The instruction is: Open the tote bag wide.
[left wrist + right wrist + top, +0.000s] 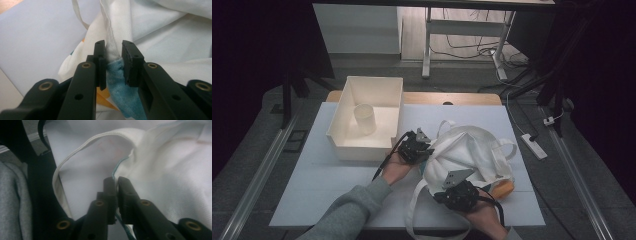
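Observation:
A white cloth bag [472, 150] with long straps lies crumpled on the right half of the white table [322, 175]. My left gripper [426, 150] is at the bag's left edge. Seen close in the left gripper view, the left gripper [113, 46] is shut on a fold of the white bag [160, 37], with a fuzzy blue cloth [120, 85] caught between the jaws lower down. My right gripper [452, 184] is at the bag's near edge. There the right gripper [115, 180] is shut on a hem of the bag [175, 170] that carries a teal thread [117, 163].
A white bin [343, 120] stands at the back left of the table with a white cup [364, 118] upright inside. Something orange [504, 187] pokes out under the bag's right side. A bag strap [412, 210] loops near the front edge. A grey sleeve [347, 210] crosses the front left.

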{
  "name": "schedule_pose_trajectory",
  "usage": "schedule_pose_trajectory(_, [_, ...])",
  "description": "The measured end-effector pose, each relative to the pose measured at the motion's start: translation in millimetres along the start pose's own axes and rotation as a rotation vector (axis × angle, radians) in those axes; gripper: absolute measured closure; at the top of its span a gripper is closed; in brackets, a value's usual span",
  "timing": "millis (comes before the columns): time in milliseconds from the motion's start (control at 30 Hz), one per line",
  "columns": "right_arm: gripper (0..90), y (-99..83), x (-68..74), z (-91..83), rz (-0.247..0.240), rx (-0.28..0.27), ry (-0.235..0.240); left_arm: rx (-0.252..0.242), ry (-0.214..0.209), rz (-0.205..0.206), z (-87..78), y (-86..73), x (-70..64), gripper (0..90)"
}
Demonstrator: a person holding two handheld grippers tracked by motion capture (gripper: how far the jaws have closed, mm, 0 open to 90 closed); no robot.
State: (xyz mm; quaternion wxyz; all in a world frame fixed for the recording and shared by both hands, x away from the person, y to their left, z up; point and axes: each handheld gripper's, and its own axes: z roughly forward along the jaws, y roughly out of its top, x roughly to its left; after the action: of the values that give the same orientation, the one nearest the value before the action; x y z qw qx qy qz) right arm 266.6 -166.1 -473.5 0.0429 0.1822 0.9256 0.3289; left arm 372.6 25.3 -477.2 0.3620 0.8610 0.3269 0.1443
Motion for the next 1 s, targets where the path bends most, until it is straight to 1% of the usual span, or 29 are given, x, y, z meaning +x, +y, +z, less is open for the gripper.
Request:
schedule_pose_trajectory(100, [86.5, -5.8, 4.5, -1.1, -0.005, -0.015, -0.004, 0.009, -0.017, -0.007, 1.8, -1.5, 0.9, 74.2])
schedule_pose_trajectory(200, [86.7, -12.2, 6.1, 1.3, 0.009, -0.012, -0.005, 0.021, -0.029, -0.009, 4.2, -3.0, 1.8, 74.3])
schedule_pose_trajectory(300, [86.9, -17.4, 4.0, 10.8, 0.009, 0.027, 0.003, 0.027, -0.041, -0.017, 5.9, -4.5, 2.7, 74.3])
schedule_pose_trajectory(333, [86.9, -18.8, 3.2, 13.6, 0.016, 0.035, 0.014, 0.027, -0.043, -0.018, 5.7, -4.8, 2.9, 74.3])
schedule_pose_trajectory(400, [86.9, -20.5, 1.0, 14.9, 0.027, 0.031, 0.031, 0.025, -0.041, -0.018, 5.7, -5.2, 3.0, 74.3])
schedule_pose_trajectory(467, [87.0, -21.4, -0.6, 14.7, 0.025, 0.023, 0.038, 0.028, -0.045, -0.017, 7.1, -5.6, 3.9, 74.3])
schedule_pose_trajectory(633, [86.9, -23.0, -3.0, 16.4, 0.032, 0.019, 0.05, 0.031, -0.038, -0.015, 9.9, -6.7, 2.9, 74.2])
schedule_pose_trajectory(733, [86.9, -23.6, -2.9, 16.5, 0.024, 0.01, 0.048, 0.028, -0.033, -0.011, 10.0, -7.0, 1.9, 74.0])
schedule_pose_trajectory(800, [86.9, -23.8, -2.4, 16.5, 0.016, 0.008, 0.044, 0.027, -0.039, -0.014, 10.4, -7.2, 2.6, 74.0])
schedule_pose_trajectory(1000, [86.9, -24.5, -5.4, 16.7, 0.03, 0.004, 0.061, 0.031, -0.055, -0.034, 14.4, -9.5, 5.1, 74.1])
